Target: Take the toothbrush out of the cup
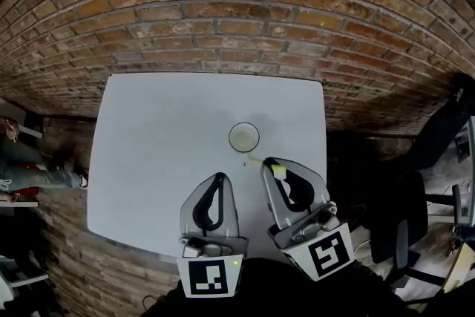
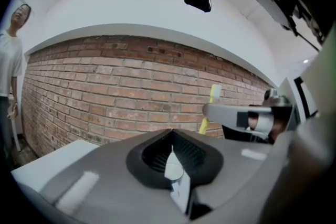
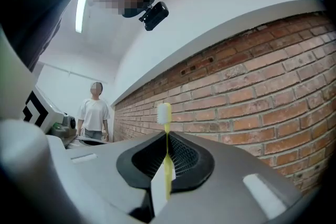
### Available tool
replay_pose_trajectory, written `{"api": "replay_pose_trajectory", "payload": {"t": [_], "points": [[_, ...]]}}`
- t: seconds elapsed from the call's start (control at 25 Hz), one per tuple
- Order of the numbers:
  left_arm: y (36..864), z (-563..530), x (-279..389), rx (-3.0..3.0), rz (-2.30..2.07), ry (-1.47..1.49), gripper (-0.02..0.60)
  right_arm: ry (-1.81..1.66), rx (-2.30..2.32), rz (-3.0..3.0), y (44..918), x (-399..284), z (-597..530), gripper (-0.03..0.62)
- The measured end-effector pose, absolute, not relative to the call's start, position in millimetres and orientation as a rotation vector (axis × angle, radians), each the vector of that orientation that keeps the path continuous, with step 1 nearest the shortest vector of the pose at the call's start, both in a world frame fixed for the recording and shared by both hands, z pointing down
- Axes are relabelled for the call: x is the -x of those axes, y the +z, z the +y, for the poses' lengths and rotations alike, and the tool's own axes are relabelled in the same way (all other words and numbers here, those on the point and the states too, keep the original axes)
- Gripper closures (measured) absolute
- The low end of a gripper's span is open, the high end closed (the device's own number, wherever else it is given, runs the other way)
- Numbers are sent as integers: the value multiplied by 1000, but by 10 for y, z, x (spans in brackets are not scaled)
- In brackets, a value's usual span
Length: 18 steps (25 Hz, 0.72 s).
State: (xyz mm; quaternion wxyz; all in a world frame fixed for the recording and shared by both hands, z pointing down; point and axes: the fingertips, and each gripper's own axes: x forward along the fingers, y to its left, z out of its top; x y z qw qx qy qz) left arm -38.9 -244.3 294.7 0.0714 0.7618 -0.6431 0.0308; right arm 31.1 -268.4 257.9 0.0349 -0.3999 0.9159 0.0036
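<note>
A yellow toothbrush (image 3: pixel 168 165) with a white head stands upright between the jaws of my right gripper (image 3: pixel 167 136), which is shut on its handle. In the head view the toothbrush (image 1: pixel 269 166) sticks out of the right gripper (image 1: pixel 269 162) just in front and to the right of the clear cup (image 1: pixel 244 137), outside it. The cup stands upright on the white table (image 1: pixel 163 145). My left gripper (image 1: pixel 220 177) hovers beside the right one, shut with nothing in it. From the left gripper (image 2: pixel 172 135) view, the toothbrush (image 2: pixel 213 99) and right gripper (image 2: pixel 247 115) show to the right.
A brick wall (image 1: pixel 245 18) runs behind the table. A person (image 2: pixel 10 60) in a white shirt stands off to the left. A black chair (image 1: pixel 438 145) sits right of the table. The table's near edge (image 1: pixel 133 237) lies just ahead of the grippers.
</note>
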Motion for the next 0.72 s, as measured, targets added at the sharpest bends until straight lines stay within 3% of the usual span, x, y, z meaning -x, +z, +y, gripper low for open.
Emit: {"api": "replay_pose_trajectory", "payload": {"t": [0.36,0.72], "points": [[2366,-2171,128,-2416,-2033,-43,574,20,1165,2741,2097,-591,-2318,585],[2329,-1966,16,-2453,-1972,-35,572,-73,1178,2741,2169,-655,-2112,585]]}}
